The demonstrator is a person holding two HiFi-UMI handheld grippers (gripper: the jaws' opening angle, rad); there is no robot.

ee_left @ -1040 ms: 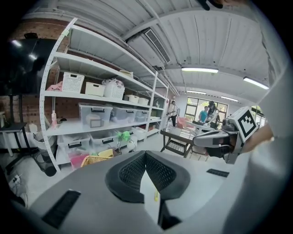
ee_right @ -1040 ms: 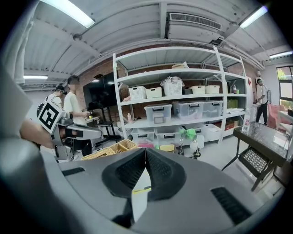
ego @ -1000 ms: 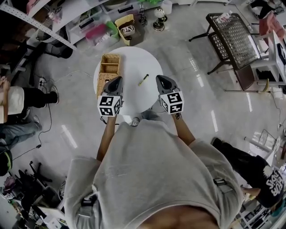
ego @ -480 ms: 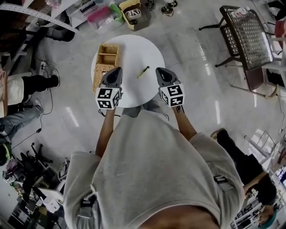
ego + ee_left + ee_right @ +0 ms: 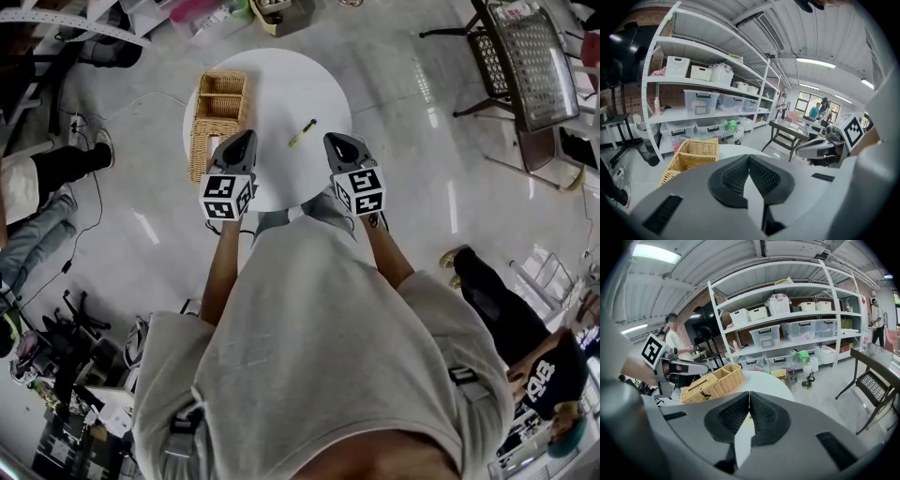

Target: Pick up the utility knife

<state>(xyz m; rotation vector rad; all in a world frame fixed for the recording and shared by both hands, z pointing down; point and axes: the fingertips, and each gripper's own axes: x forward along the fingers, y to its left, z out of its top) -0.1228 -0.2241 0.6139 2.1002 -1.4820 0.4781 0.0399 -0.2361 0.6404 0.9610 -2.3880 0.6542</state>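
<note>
Had not yet touched the utility knife (image 5: 302,133): found it lying free on the round white worktop (image 5: 281,89), right of the wicker basket (image 5: 214,112), a little beyond and between the tips of the left tool (image 5: 247,137) and the right tool (image 5: 330,139). Held both tools empty, jaws pressed together on nothing, above the worktop's near edge. Judged nearly all of the task left: opening one tool, reaching, closing on the knife, lifting. Saw the whole layout only from the head view. Confirmed the meeting pads from each gripper view, with basket and shelves (image 5: 703,80) beyond. Caught just a yellow sliver, probably the knife, past the jaws in the right gripper view, and none in the left.
</note>
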